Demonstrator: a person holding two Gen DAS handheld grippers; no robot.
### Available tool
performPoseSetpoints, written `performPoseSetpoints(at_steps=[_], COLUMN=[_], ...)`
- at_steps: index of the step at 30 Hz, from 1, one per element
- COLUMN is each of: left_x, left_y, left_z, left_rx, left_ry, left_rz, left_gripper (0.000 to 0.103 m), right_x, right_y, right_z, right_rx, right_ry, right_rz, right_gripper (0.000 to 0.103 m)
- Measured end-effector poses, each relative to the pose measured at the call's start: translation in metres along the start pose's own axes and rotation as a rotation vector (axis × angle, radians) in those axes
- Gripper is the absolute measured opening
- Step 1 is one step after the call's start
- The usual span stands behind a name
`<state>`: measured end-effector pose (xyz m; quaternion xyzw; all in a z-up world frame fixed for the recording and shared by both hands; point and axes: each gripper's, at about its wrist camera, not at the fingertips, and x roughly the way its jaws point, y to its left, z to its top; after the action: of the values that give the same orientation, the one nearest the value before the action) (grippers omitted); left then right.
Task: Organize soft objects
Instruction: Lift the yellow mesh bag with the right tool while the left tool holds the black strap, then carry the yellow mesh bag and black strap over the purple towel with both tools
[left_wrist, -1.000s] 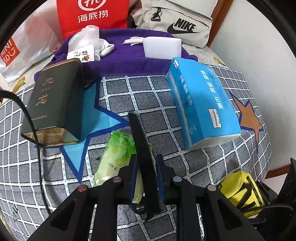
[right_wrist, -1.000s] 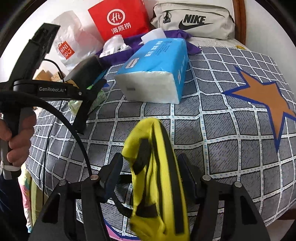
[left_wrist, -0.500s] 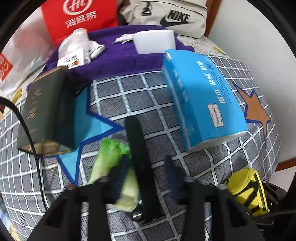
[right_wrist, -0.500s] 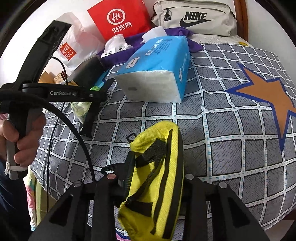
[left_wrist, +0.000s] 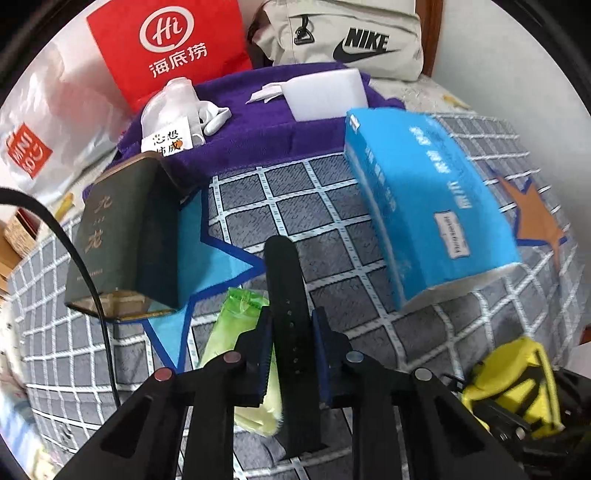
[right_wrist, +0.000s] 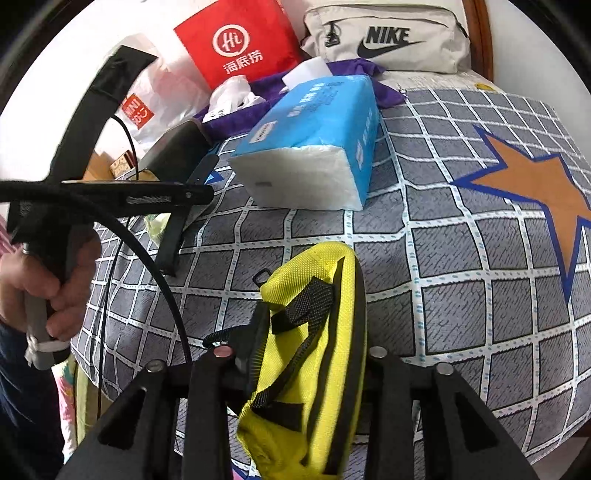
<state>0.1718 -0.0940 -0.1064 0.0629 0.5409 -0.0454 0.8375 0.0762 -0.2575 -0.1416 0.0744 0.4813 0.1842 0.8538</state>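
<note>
a bed fills both views, covered by a grey quilt (left_wrist: 325, 206) with a white grid and star patches, a light blue one at left centre of the left view and an orange one at its right edge. at the top of the frames a wooden headboard and a white wall close the room; a beige nike bag (left_wrist: 343, 40) leans there, with a red paper bag (left_wrist: 173, 48) to its left and a white plastic bag (left_wrist: 40, 140) in the upper left. a purple towel (left_wrist: 266, 136) lies across the upper middle, carrying a white foam block (left_wrist: 325, 96) and a small white pouch. a blue tissue pack (left_wrist: 432, 225) sits right of centre and a dark green box (left_wrist: 122, 240) at left

the left tool (left_wrist: 290, 343) is closing, its pads pressed on a black strap (left_wrist: 286, 295) at lower centre, which lies over a green packet (left_wrist: 236, 321). the right tool (right_wrist: 306, 354) is closing too, with a yellow bag (right_wrist: 317, 332) between its jaws at lower centre of the right view; the left pad touches it, the right pad is hidden behind the bag. a hand (right_wrist: 40, 280) grips a handle at the left edge there
</note>
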Motion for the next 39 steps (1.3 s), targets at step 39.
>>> performPoseSetpoints(at_steps=[39], left_x=[-0.069], left_y=[0.085], left_z=[0.016], left_rx=[-0.155], left_ry=[-0.105], left_rz=[-0.183], left_gripper=[0.019], right_x=[-0.032], right_y=[0.050], right_z=[0.088], right_rx=[-0.089], right_ry=[-0.046], right_rz=[0.089], right_gripper=[0.009])
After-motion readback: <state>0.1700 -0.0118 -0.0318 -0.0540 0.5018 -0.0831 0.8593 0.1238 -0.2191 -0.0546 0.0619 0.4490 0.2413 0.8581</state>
